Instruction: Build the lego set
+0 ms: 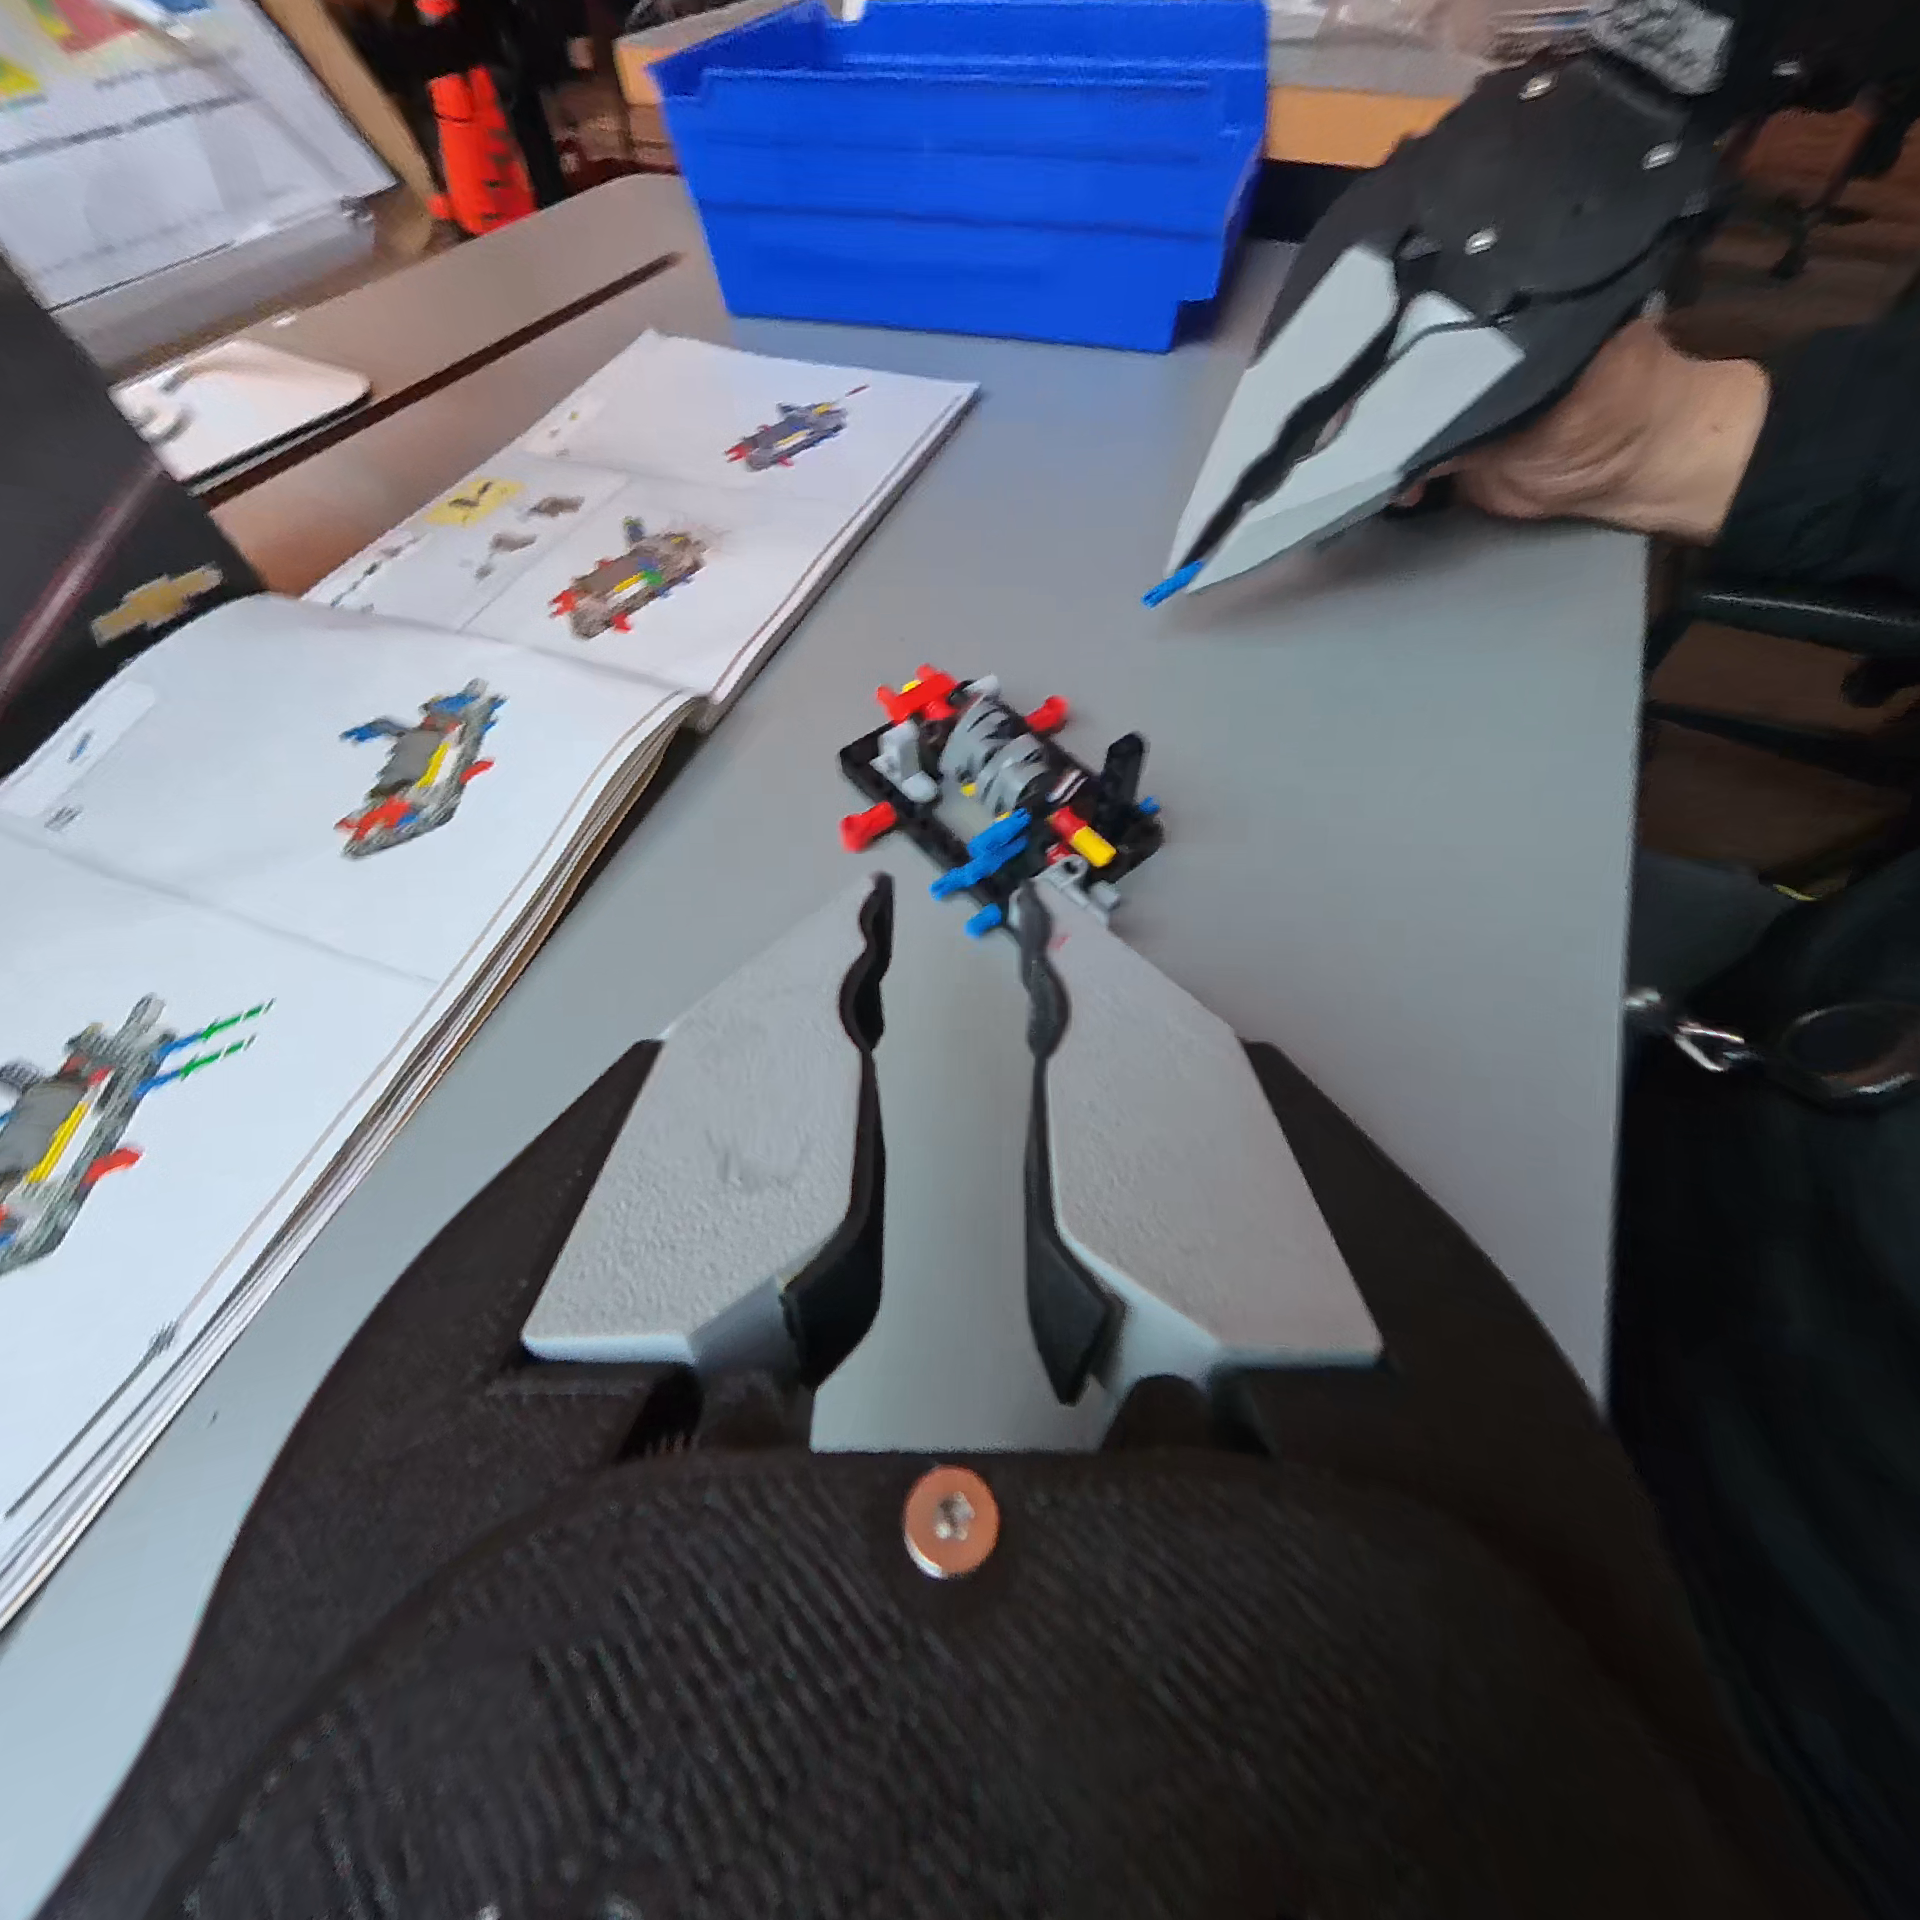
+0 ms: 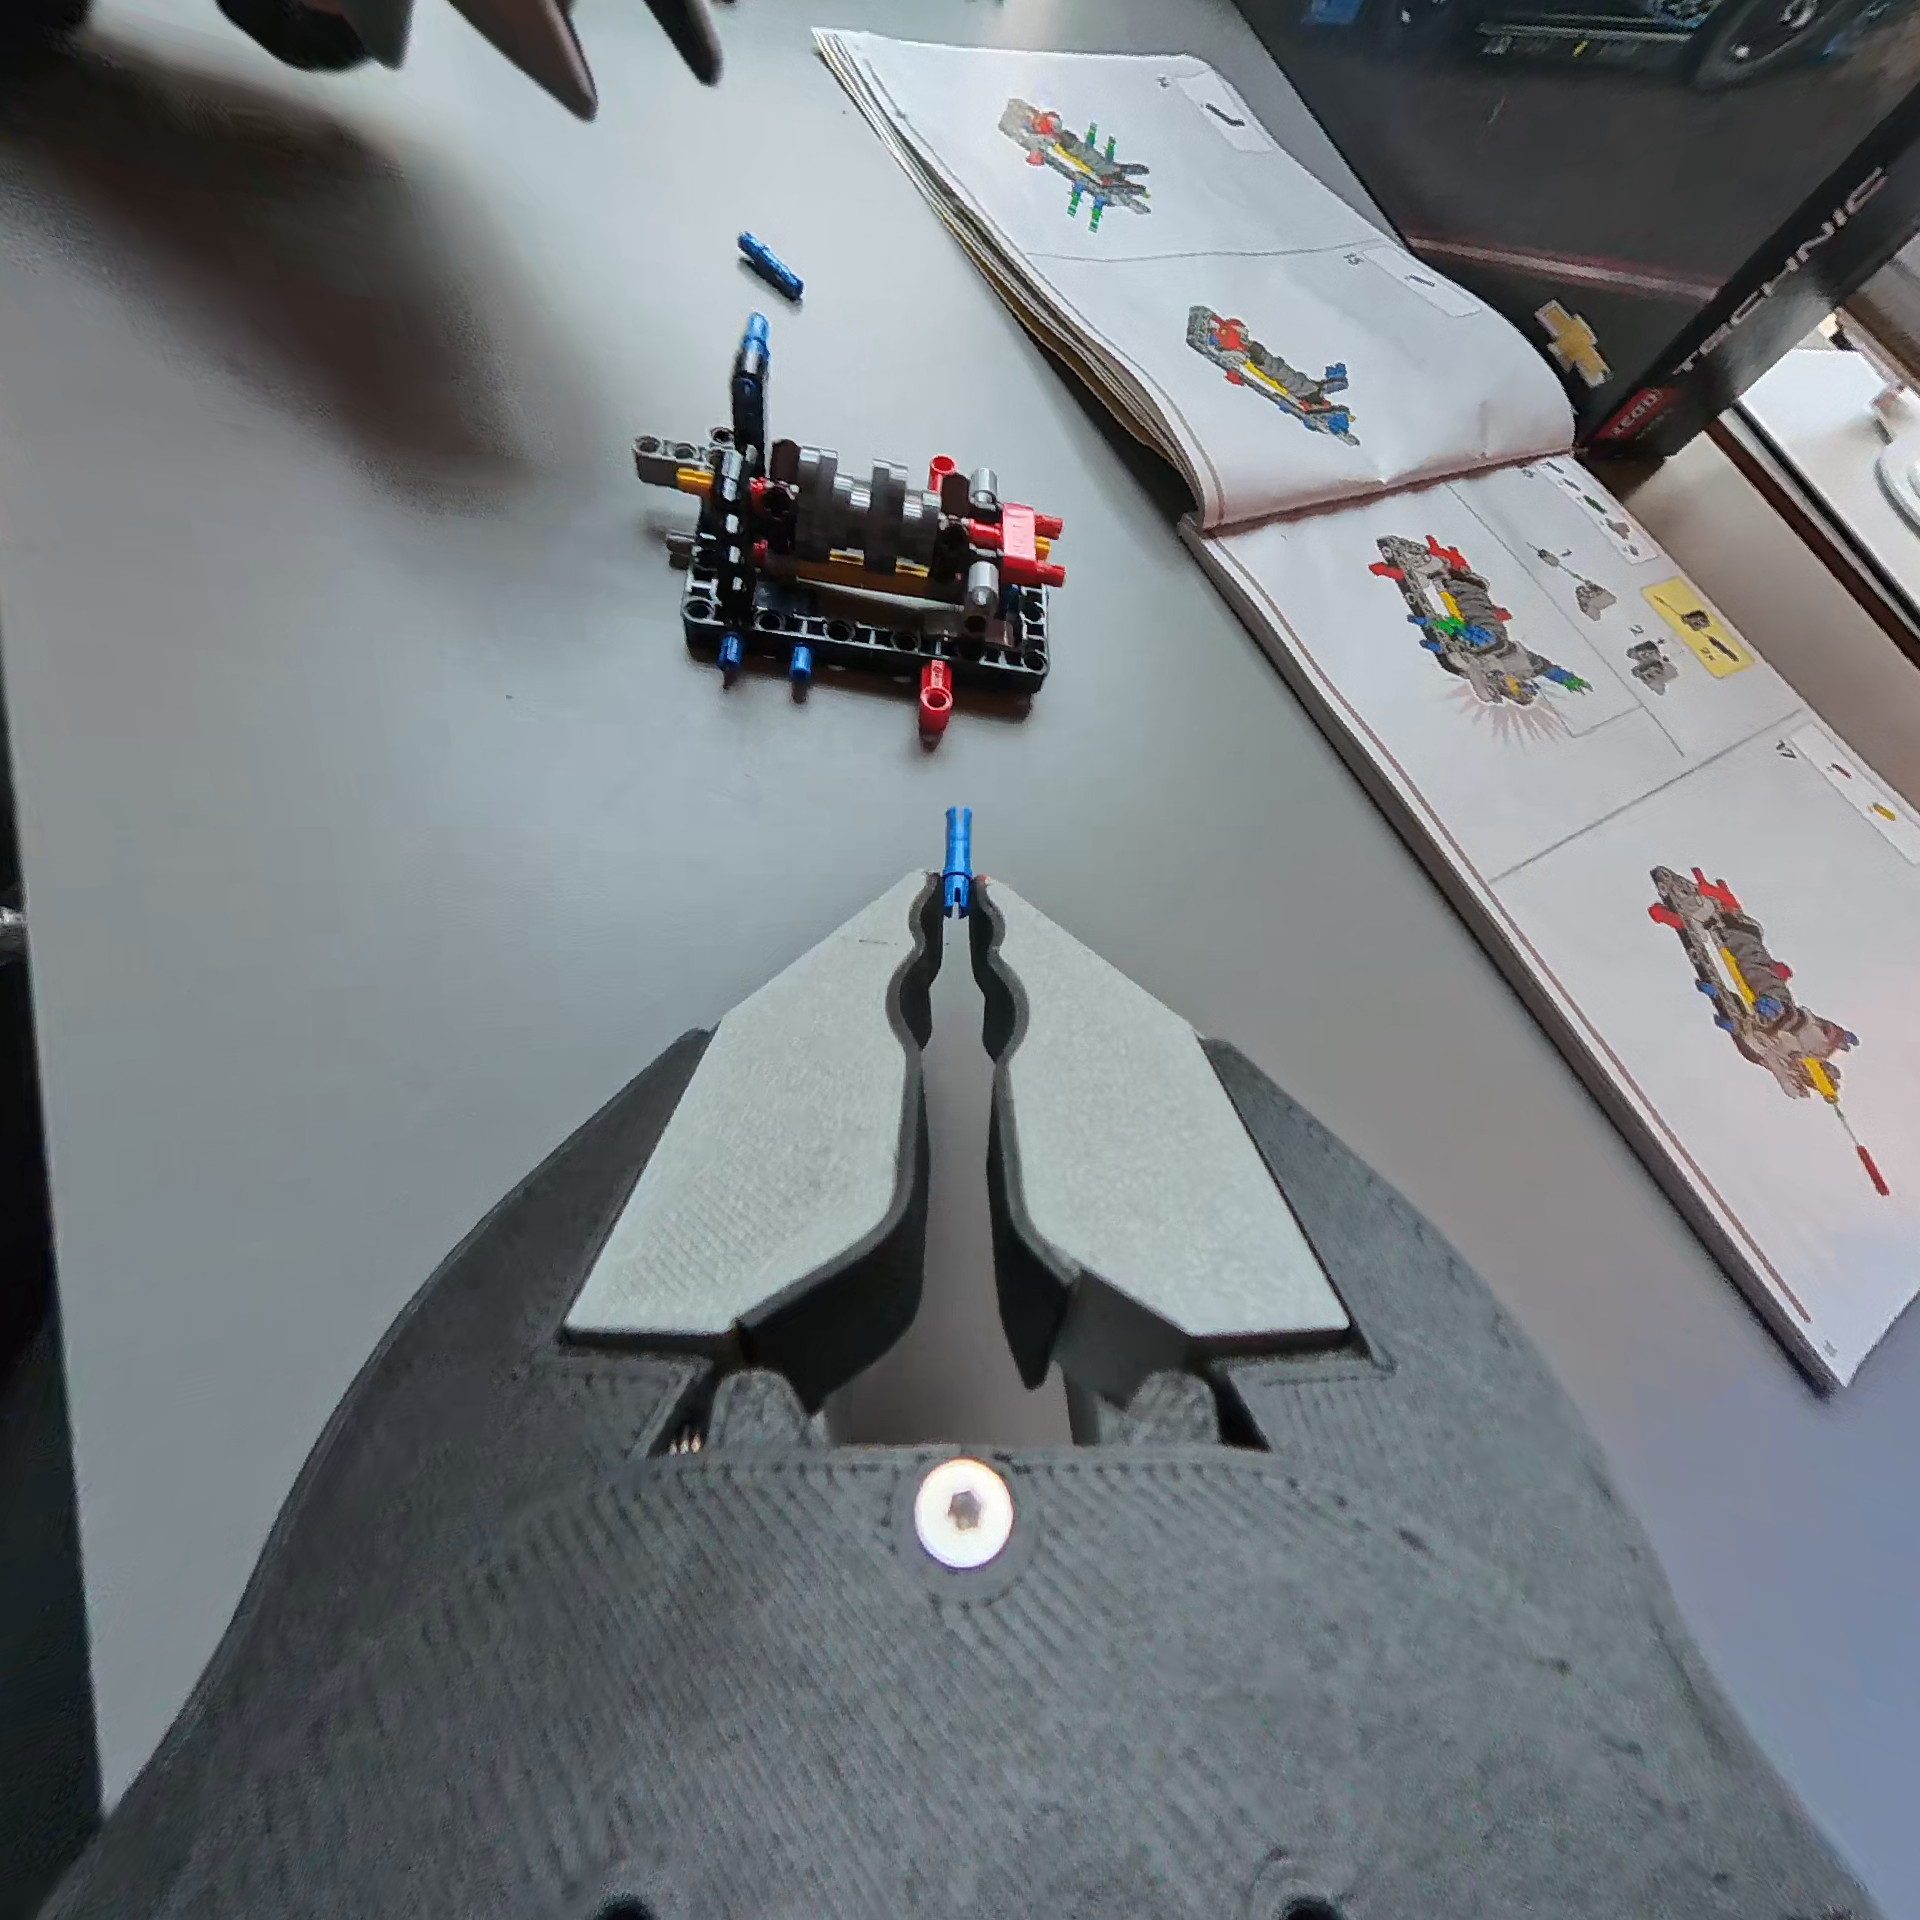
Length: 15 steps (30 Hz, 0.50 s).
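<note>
The partly built Lego assembly (image 1: 997,800), a black frame with grey gears and red, blue and yellow pins, lies on the grey table (image 1: 1351,935). It also shows in the right wrist view (image 2: 862,561). My left gripper (image 1: 956,902) is open and empty, its tips just short of the assembly's near end. My right gripper (image 2: 956,896) is shut on a small blue pin (image 2: 956,857) that sticks out forward, a short way from the assembly's side. In the left wrist view it (image 1: 1190,582) hovers at the right. A loose blue pin (image 2: 769,265) lies beyond the assembly.
An open instruction booklet (image 1: 468,748) lies left of the assembly, also seen in the right wrist view (image 2: 1351,436). A blue bin (image 1: 966,177) stands at the table's far end. A black Lego box (image 2: 1558,208) stands behind the booklet. The table edge (image 1: 1631,831) runs close on the right. Left tips to right tips: about 20 cm.
</note>
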### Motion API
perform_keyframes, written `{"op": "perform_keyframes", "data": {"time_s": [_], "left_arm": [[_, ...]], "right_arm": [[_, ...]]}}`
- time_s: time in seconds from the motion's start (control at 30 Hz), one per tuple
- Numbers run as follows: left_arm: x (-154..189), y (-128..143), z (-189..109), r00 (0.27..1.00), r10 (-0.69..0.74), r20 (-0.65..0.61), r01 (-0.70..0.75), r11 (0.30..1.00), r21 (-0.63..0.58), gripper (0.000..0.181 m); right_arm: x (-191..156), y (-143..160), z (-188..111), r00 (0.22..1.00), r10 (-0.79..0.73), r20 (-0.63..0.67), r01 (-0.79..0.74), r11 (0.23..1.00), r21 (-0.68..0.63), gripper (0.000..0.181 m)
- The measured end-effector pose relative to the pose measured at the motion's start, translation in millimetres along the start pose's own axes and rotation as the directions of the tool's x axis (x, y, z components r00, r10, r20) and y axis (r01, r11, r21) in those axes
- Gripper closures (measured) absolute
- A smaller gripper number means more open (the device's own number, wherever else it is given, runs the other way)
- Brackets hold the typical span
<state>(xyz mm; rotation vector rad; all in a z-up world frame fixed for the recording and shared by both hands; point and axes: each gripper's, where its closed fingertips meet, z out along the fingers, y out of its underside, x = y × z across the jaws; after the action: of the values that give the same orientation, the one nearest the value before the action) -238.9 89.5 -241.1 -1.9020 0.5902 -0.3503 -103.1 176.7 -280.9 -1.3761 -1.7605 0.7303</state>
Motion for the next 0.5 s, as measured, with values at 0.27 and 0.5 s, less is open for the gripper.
{"op": "perform_keyframes", "data": {"time_s": [0.27,0.5], "left_arm": [[36,-6,40,0.95,0.151,-0.272,-0.203,0.963,-0.176,0.158],[45,-2,68,0.901,0.199,-0.385,-0.294,0.934,-0.205,0.164]], "right_arm": [[-33,-27,11,0.975,0.097,0.2,-0.11,0.992,0.056,0.18],[-48,-39,31,0.967,0.081,0.243,-0.09,0.996,0.028,0.18]]}}
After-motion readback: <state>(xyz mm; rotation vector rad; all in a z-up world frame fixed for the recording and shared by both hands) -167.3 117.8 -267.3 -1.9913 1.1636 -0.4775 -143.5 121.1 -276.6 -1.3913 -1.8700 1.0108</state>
